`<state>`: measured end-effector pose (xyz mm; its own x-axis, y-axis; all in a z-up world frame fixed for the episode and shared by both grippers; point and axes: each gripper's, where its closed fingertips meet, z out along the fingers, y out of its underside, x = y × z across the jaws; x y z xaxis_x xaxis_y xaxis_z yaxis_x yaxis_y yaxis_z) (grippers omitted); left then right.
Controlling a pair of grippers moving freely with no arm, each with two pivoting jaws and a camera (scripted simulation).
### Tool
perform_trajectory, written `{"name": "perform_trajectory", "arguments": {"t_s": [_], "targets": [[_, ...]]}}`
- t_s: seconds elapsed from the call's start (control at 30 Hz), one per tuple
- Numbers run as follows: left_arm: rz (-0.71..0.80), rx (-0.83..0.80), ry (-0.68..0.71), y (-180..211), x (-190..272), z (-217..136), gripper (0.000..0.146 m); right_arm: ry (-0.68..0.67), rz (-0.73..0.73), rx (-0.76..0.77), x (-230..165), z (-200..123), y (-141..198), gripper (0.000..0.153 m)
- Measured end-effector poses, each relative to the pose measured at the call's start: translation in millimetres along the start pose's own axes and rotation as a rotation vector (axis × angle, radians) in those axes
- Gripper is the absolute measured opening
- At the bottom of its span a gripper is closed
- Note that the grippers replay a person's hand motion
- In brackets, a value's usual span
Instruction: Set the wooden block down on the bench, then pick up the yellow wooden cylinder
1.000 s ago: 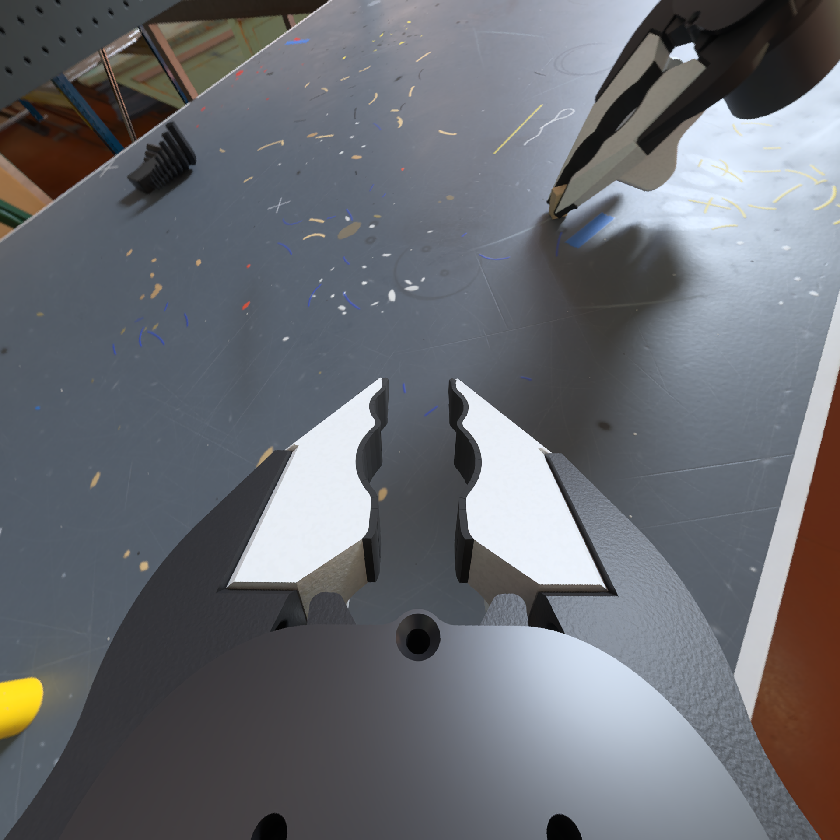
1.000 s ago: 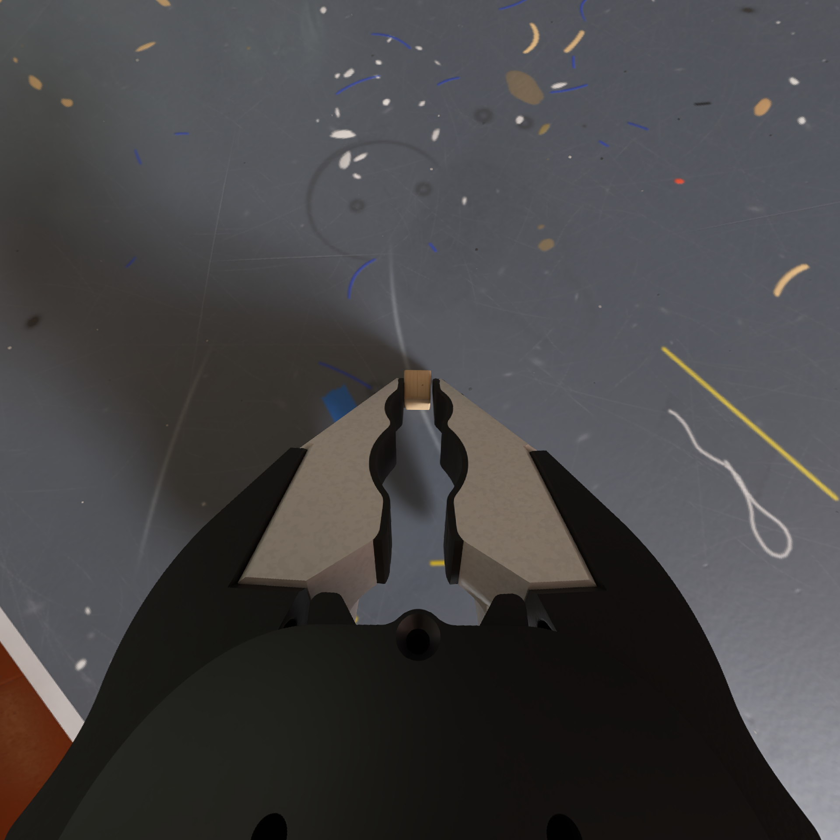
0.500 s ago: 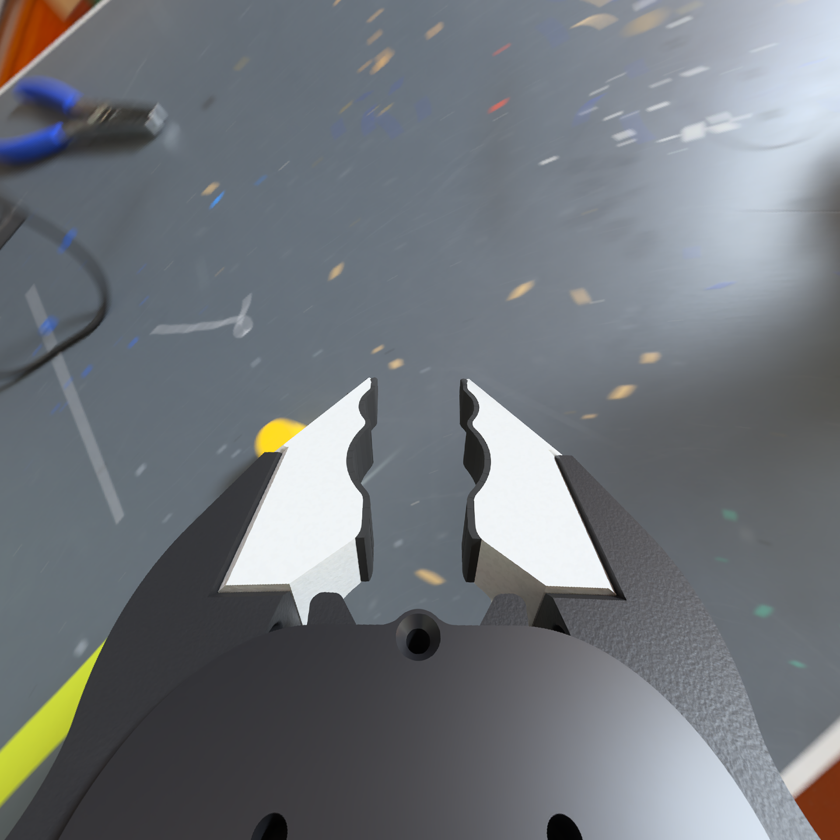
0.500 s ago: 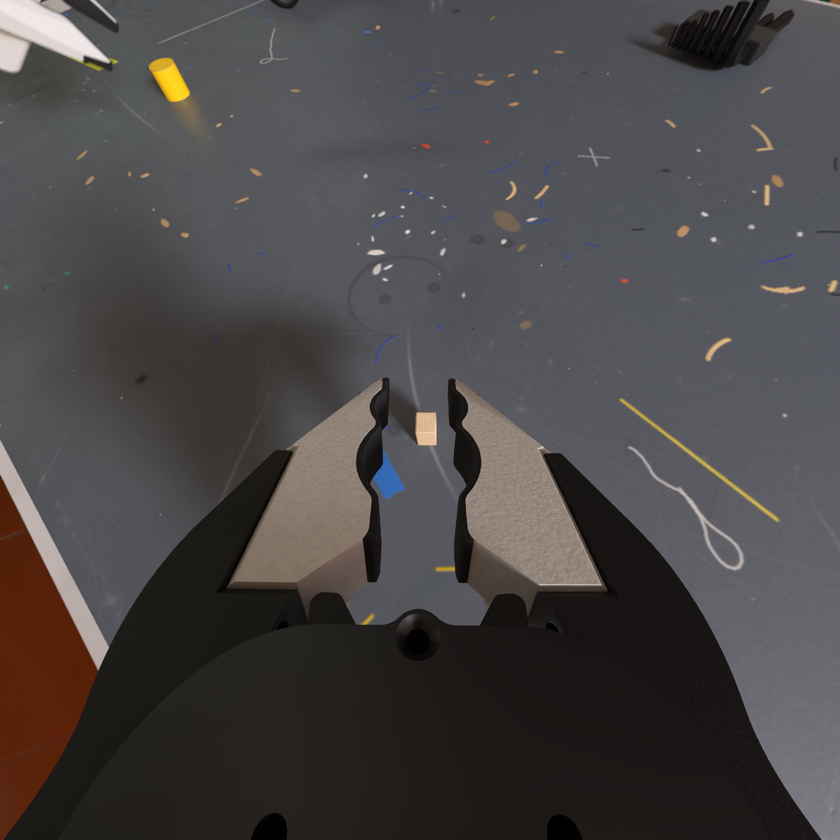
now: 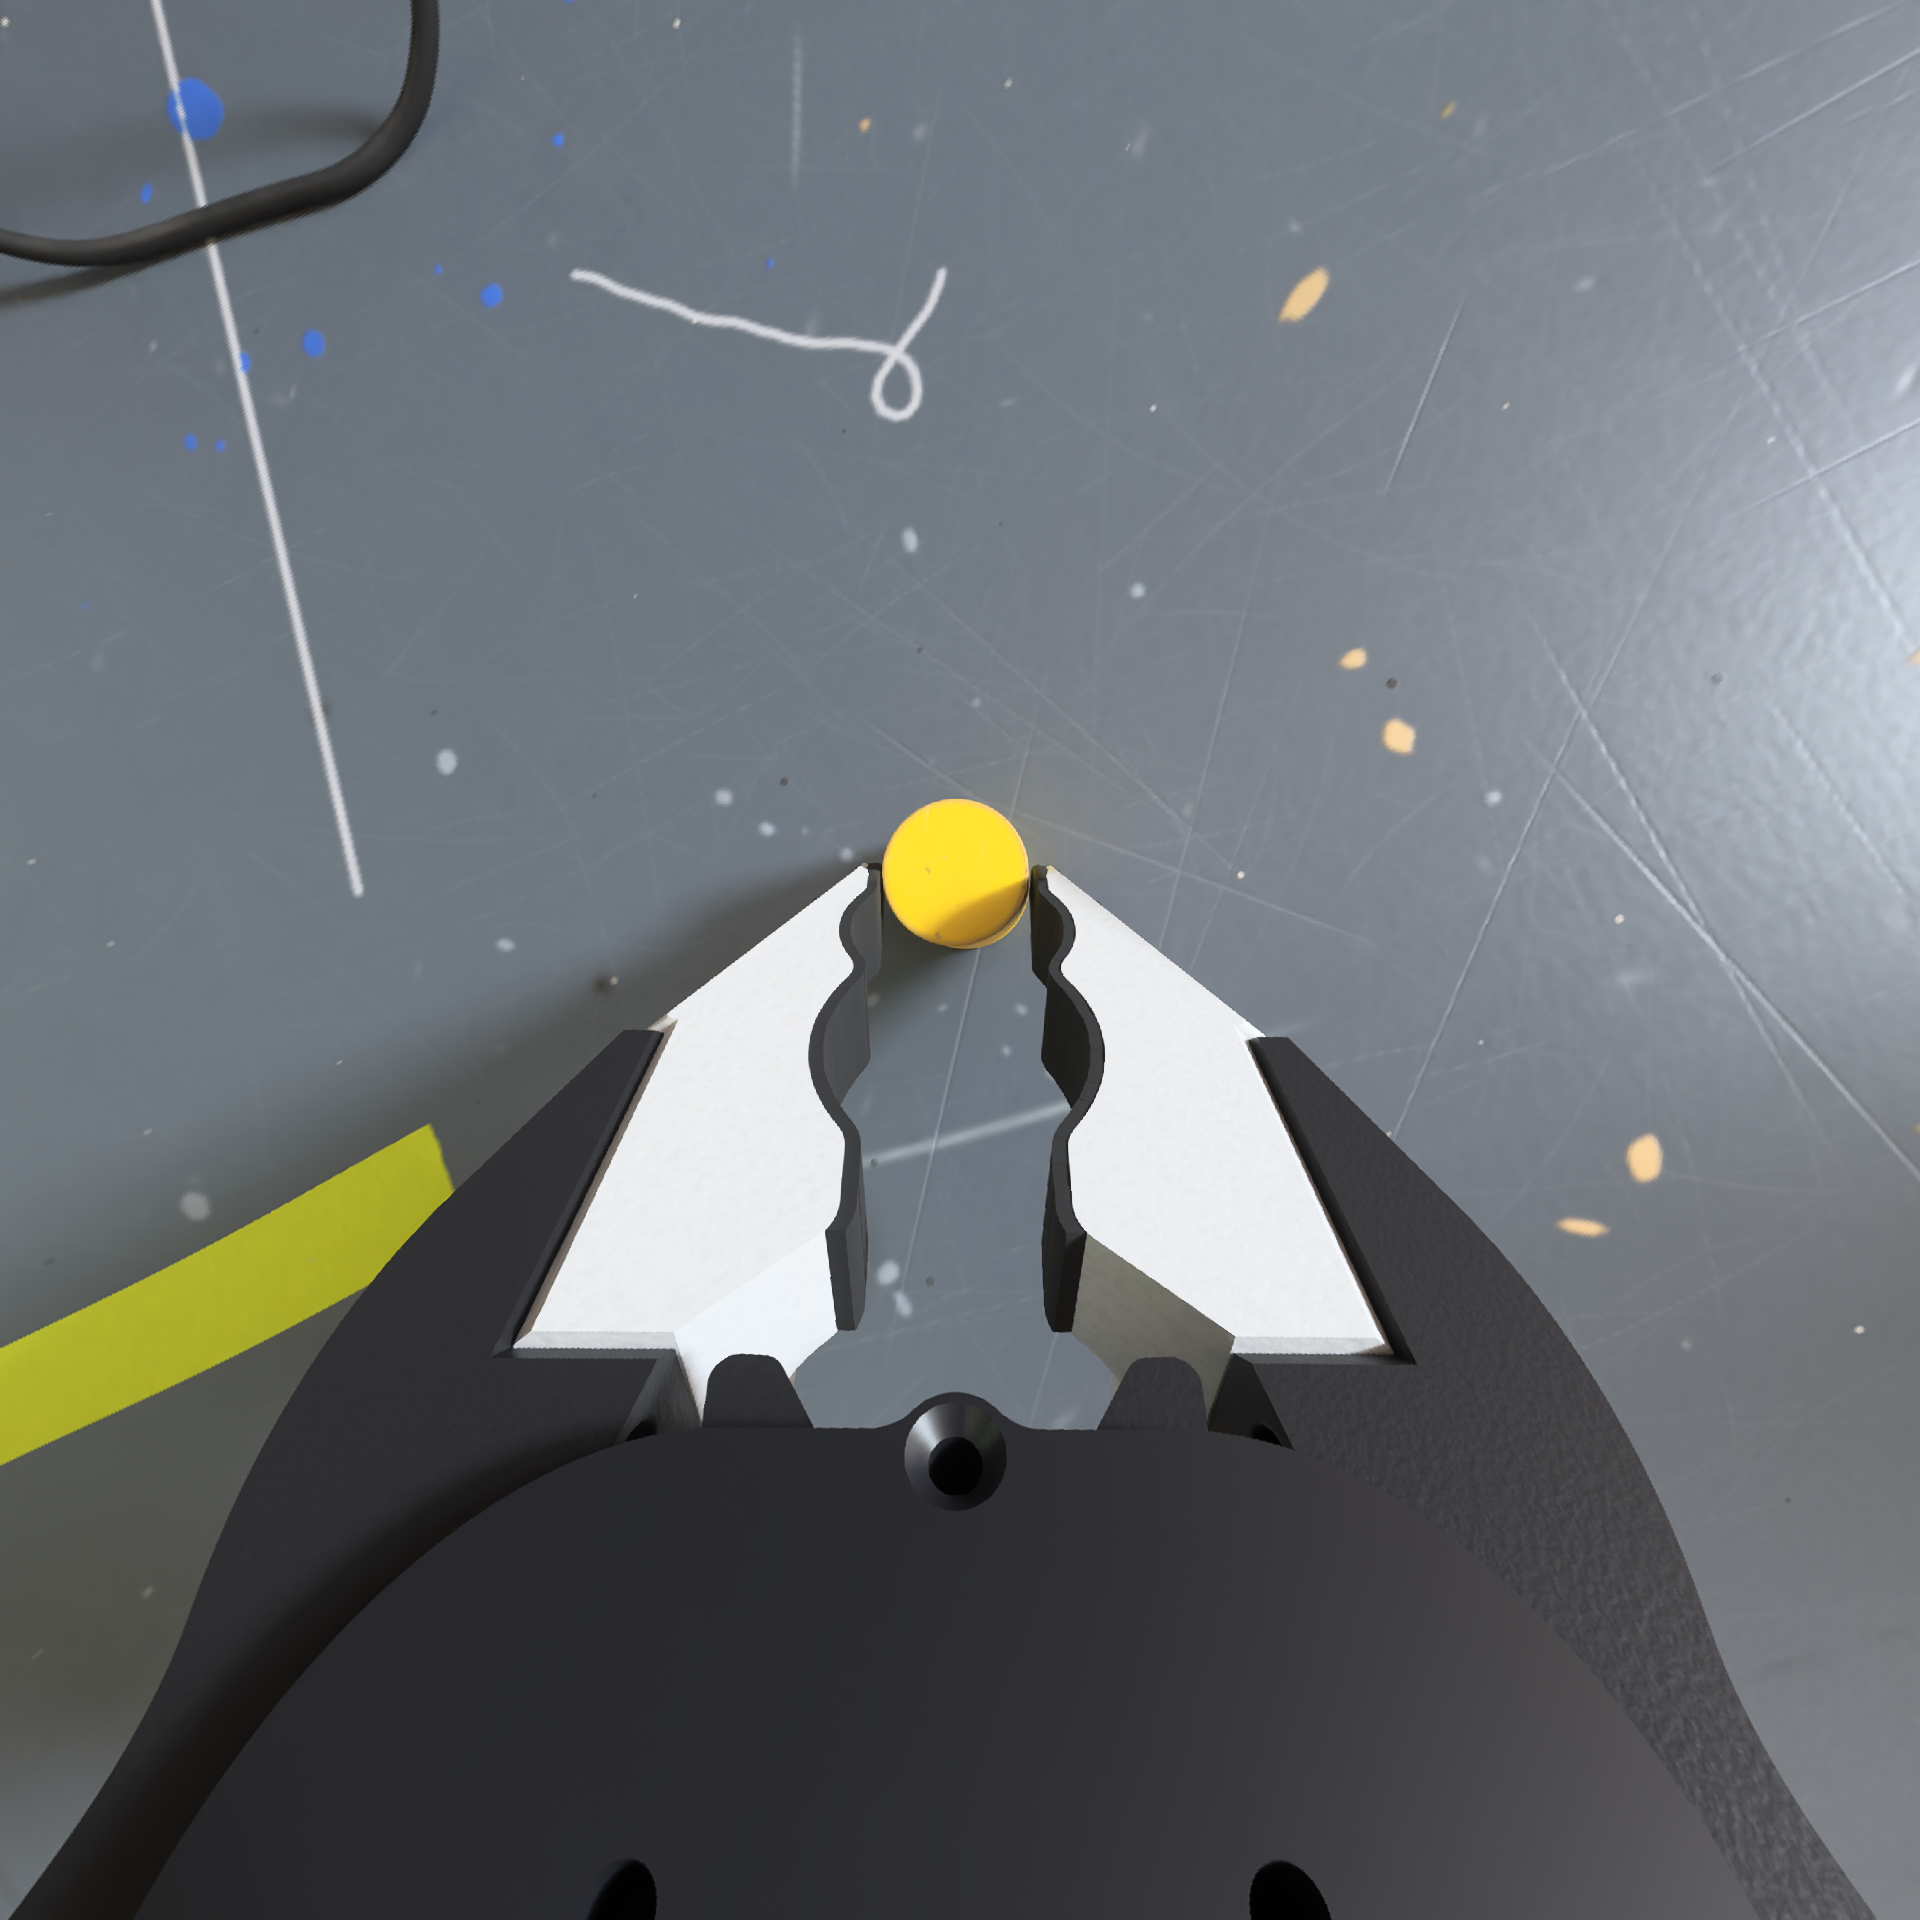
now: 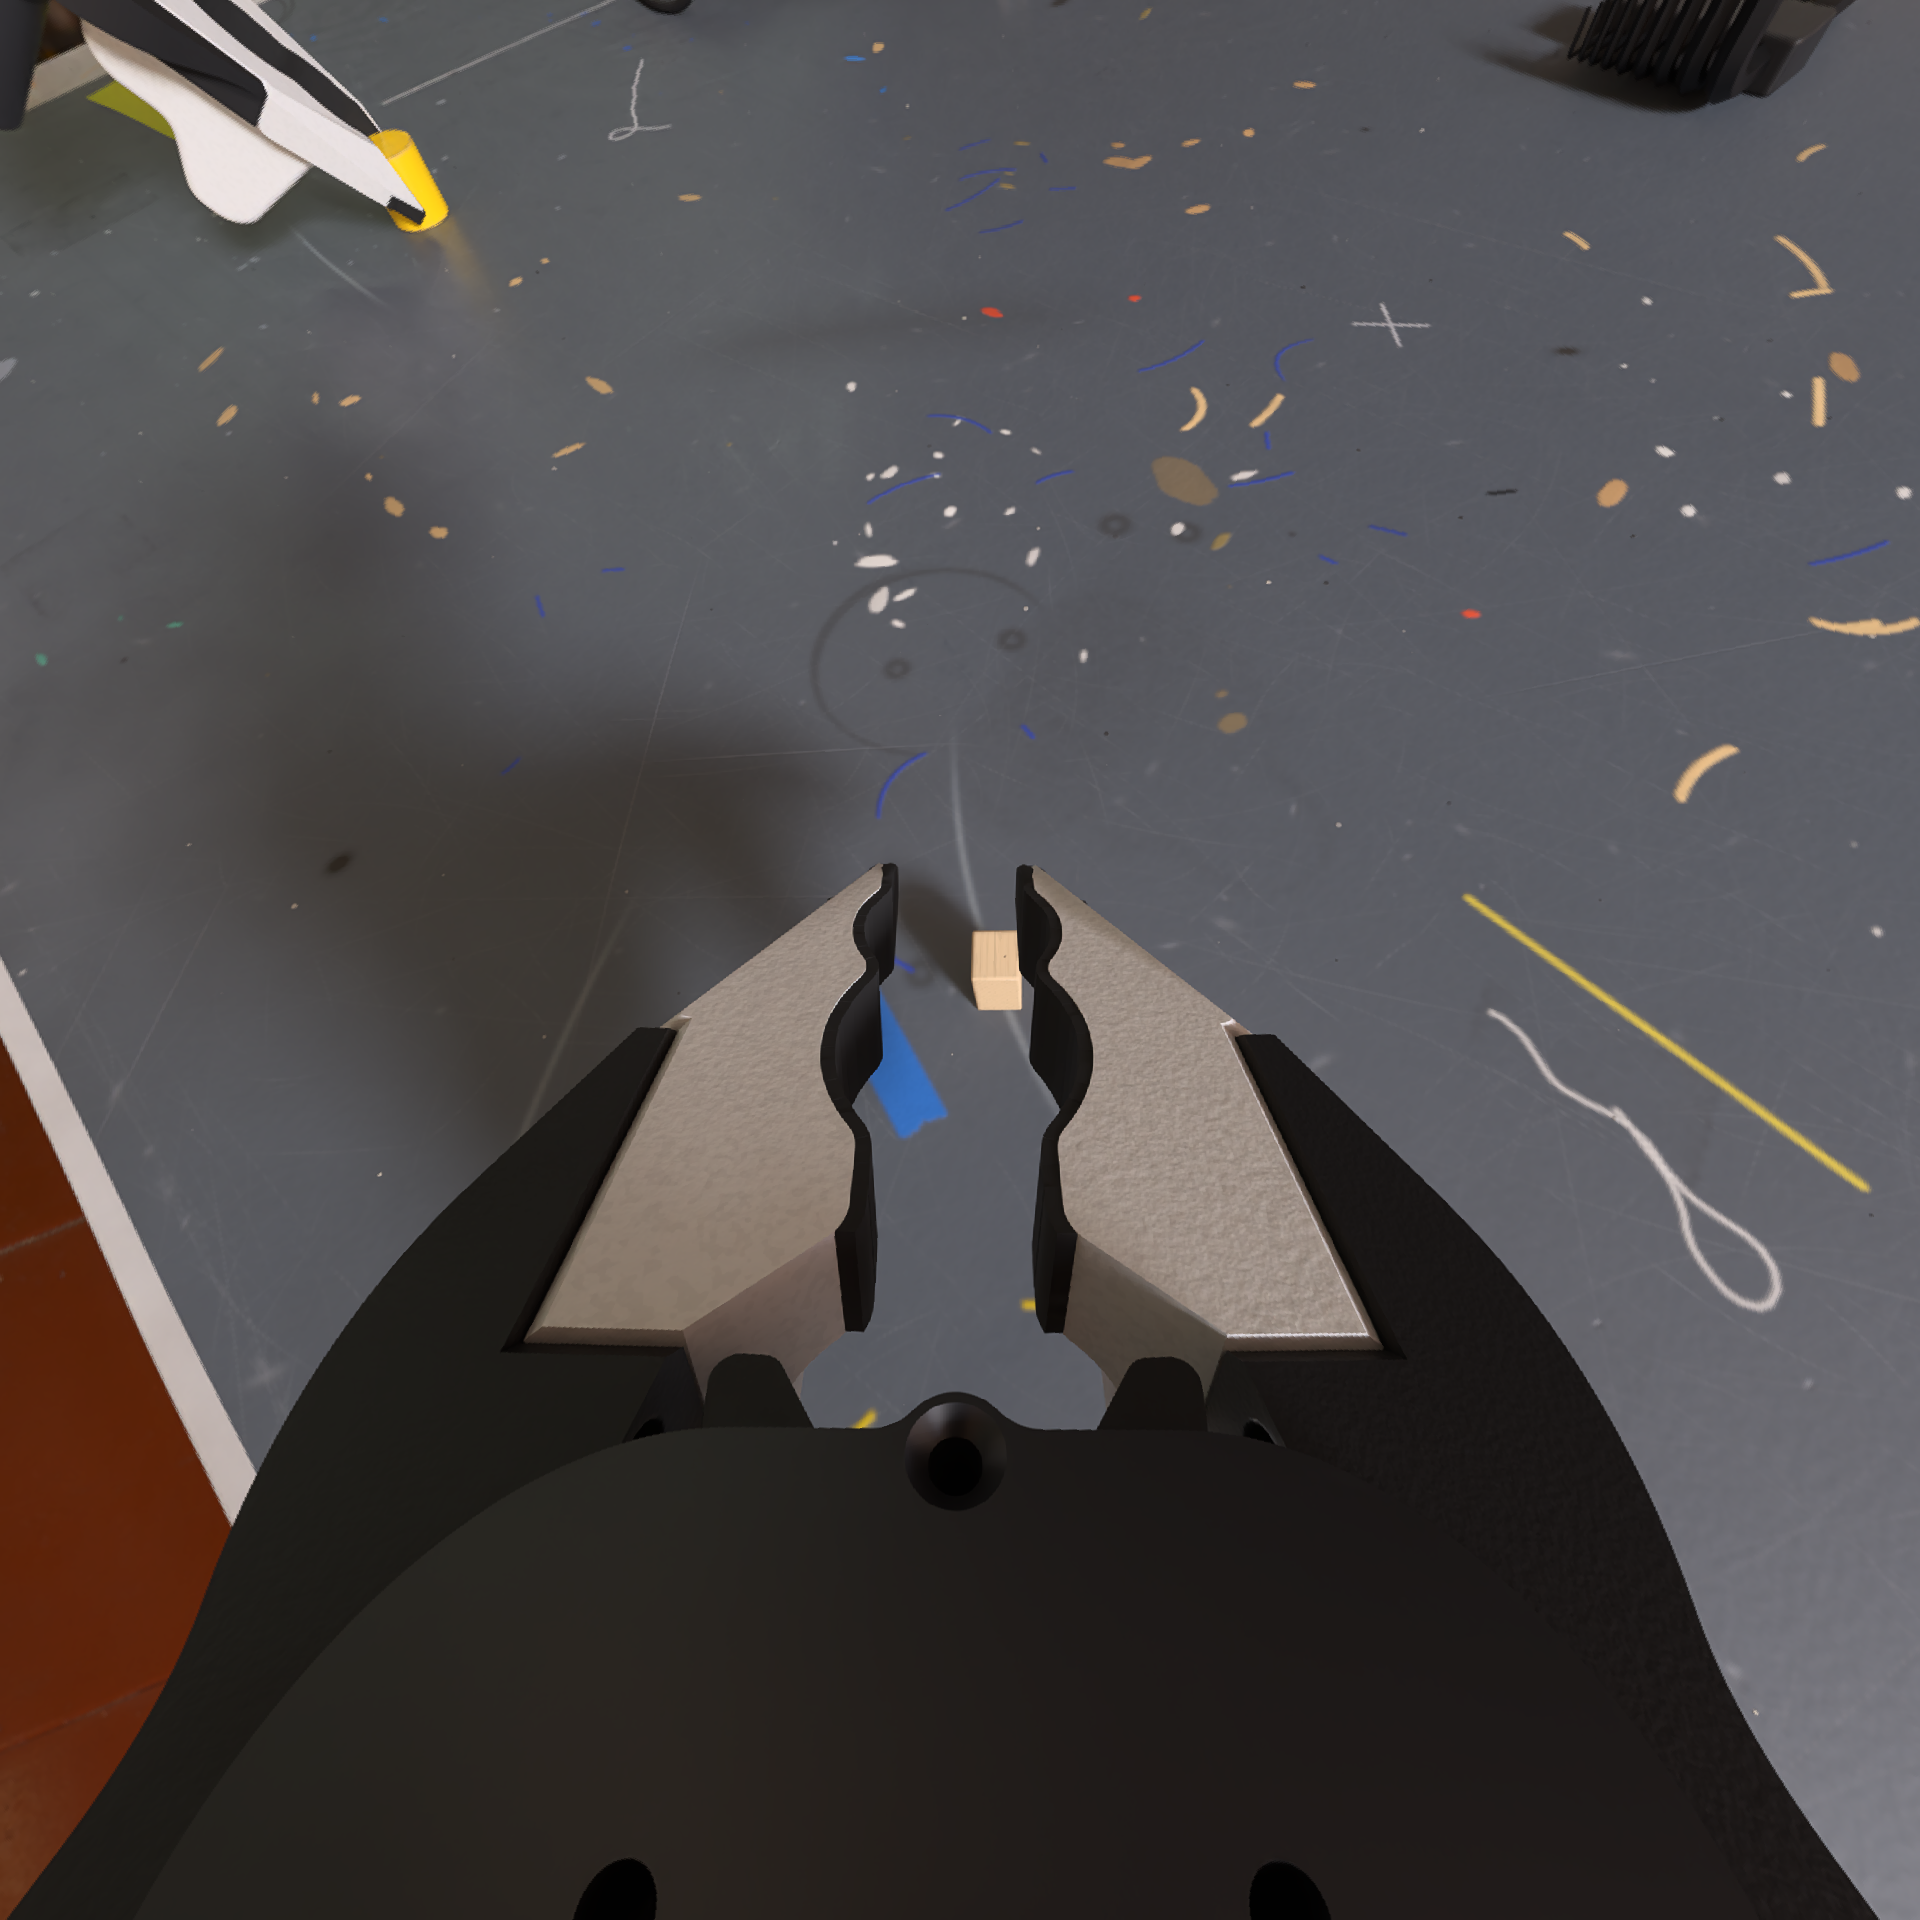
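The yellow wooden cylinder [image 5: 955, 873] stands upright on the grey bench, seen end-on between my left fingertips. My left gripper [image 5: 955, 878] is closed on it, with both tips touching its sides. In the right wrist view the left gripper [image 6: 400, 197] sits at the cylinder [image 6: 424, 177] at the far left, low on the bench. The small wooden block [image 6: 995, 968] lies on the bench. My right gripper [image 6: 956, 878] is open and empty above it, and the block shows between the fingers.
A black cable [image 5: 312, 177], a white string [image 5: 790, 332] and a yellow-green tape strip [image 5: 208, 1299] lie near the cylinder. Blue tape [image 6: 904, 1070] lies beside the block. A black ridged object [image 6: 1683, 52] is far right. The bench's white edge [image 6: 114, 1195] runs at the left.
My right gripper let go of the block and rose away from it. My left gripper swung over to the yellow cylinder, came down and closed on it.
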<state>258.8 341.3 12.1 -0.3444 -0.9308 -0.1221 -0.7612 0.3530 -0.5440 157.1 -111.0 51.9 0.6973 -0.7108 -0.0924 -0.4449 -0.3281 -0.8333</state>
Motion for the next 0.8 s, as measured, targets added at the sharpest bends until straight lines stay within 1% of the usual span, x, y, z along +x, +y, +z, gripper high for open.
{"name": "perform_trajectory", "arguments": {"t_s": [0.07,0.13,0.2,0.23,0.27,0.3,0.37,0.43,0.5,0.6,0.7,0.8], "targets": [[0.018,-0.018,-0.034,2,-4,-4,0.027,0.000,0.002,0.001,0,-2,0,0.022],[0.041,0.012,-0.062,-3,-3,-16,0.027,0.012,0.002,0.000,3,-4,1,0.022],[0.073,0.092,-0.038,-16,11,-36,0.027,0.024,0.005,-0.001,5,-5,1,0.021],[0.098,0.149,0.009,-26,27,-49,0.027,0.028,0.006,0.002,6,-5,0,0.021],[0.125,0.213,0.084,-36,50,-62,0.027,0.030,0.008,0.007,7,-6,-1,0.021],[0.159,0.278,0.190,-45,79,-76,0.027,0.027,0.010,0.010,7,-6,-2,0.021],[0.248,0.378,0.433,-54,146,-103,0.027,0.023,0.011,0.017,7,-5,-5,0.020],[0.333,0.390,0.607,-48,206,-116,0.027,0.018,0.004,0.027,5,-4,-9,0.020],[0.413,0.347,0.701,-34,252,-114,0.027,0.010,-0.002,0.029,3,-3,-10,0.020],[0.515,0.259,0.697,-11,293,-93,0.027,0.002,-0.013,0.026,-1,-1,-11,0.020],[0.544,0.215,0.676,0,309,-75,0.027,-0.003,-0.025,0.023,-6,-1,-11,0.019],[0.569,0.196,0.610,0,308,-61,0.027,0.010,-0.019,0.010,-6,-2,-8,0.019]]}}
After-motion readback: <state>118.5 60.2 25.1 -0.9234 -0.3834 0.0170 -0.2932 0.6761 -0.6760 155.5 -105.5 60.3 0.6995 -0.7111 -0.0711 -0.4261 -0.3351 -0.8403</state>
